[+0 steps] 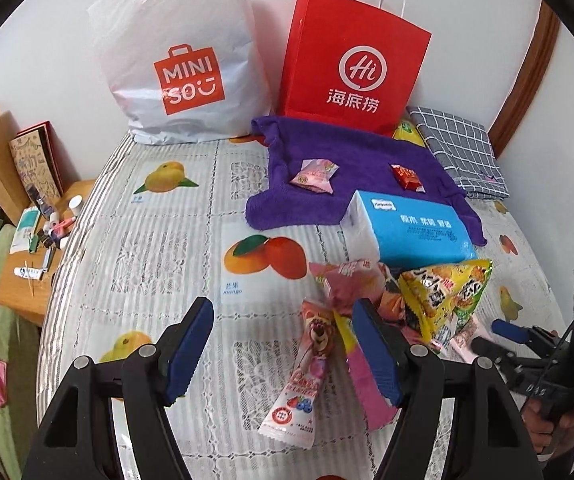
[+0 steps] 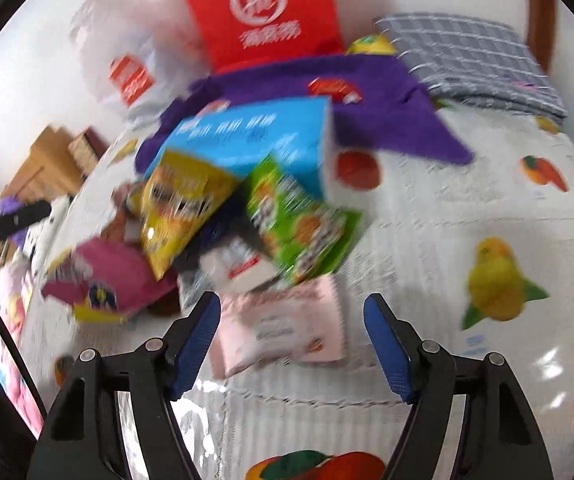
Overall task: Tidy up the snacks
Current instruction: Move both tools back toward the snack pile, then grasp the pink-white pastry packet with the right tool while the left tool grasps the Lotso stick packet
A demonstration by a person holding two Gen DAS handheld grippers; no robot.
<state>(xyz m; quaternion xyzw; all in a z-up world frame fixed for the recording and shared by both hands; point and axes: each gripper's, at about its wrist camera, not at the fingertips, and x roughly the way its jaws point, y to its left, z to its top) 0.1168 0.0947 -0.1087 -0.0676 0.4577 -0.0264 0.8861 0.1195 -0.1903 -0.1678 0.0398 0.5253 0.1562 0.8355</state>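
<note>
Left gripper (image 1: 283,344) is spread apart, clamped on nothing, hovering over a pink bear snack stick (image 1: 305,368) that lies between its fingers on the desk (image 1: 147,248). Right gripper (image 2: 292,344) is also spread apart, empty, with a pale pink packet (image 2: 287,328) lying flat between its fingers; the right wrist view is blurred, so contact cannot be told. Just beyond sits a pile of snacks: a yellow-green chip bag (image 1: 443,296), a pink wrapped candy (image 1: 351,280), touching a blue tissue pack (image 1: 411,228). Farther back a purple towel (image 1: 351,152) carries a pink snack packet (image 1: 315,176) and a small red packet (image 1: 407,176), well apart. Behind it stand a red paper bag (image 1: 351,64) and a white shopping bag (image 1: 183,60) against the wall; a folded checked cloth (image 1: 463,152) lies at the right.
</note>
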